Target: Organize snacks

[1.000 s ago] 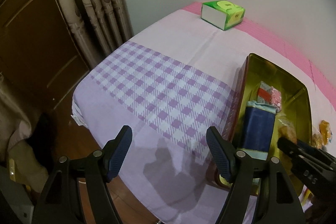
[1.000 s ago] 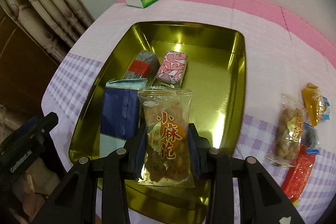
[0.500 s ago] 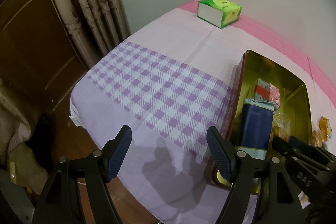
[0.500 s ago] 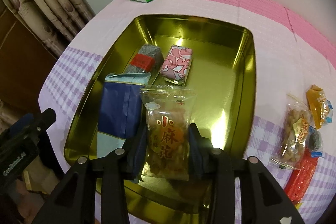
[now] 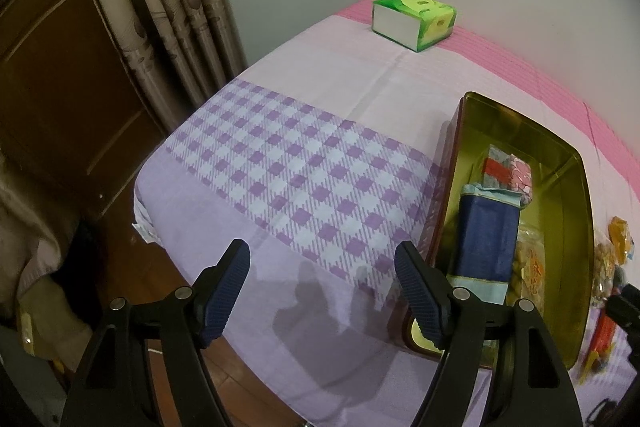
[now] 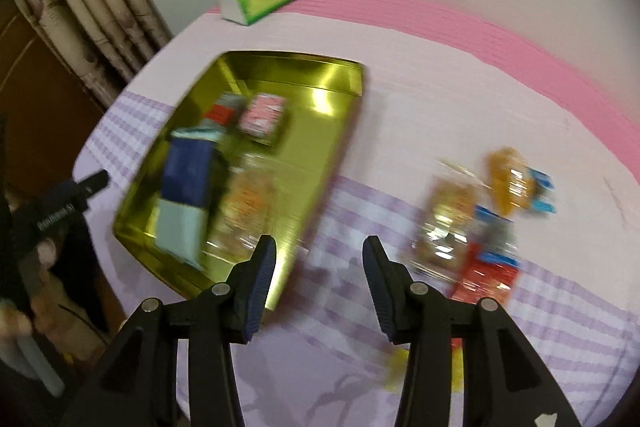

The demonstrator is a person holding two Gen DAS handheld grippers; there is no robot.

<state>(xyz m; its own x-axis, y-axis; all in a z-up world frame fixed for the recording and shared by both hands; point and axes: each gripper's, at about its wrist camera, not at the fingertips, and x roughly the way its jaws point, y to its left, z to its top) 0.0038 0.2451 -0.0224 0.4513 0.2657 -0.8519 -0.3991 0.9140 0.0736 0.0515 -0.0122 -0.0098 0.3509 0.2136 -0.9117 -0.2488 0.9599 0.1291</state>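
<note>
At the left, the left gripper [image 5: 322,291] hangs spread over the checked cloth [image 5: 304,179], gripping nothing. The gold tin [image 6: 340,95] holds the blue box [image 6: 186,183] and clear snack bag [image 6: 246,203]. The right gripper [image 6: 319,283] is opening, empty, beside loose snacks [image 6: 480,219].

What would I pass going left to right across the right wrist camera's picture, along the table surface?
The left gripper, the gold tin with snacks in it, bare checked tablecloth, then the loose snack packets.
</note>
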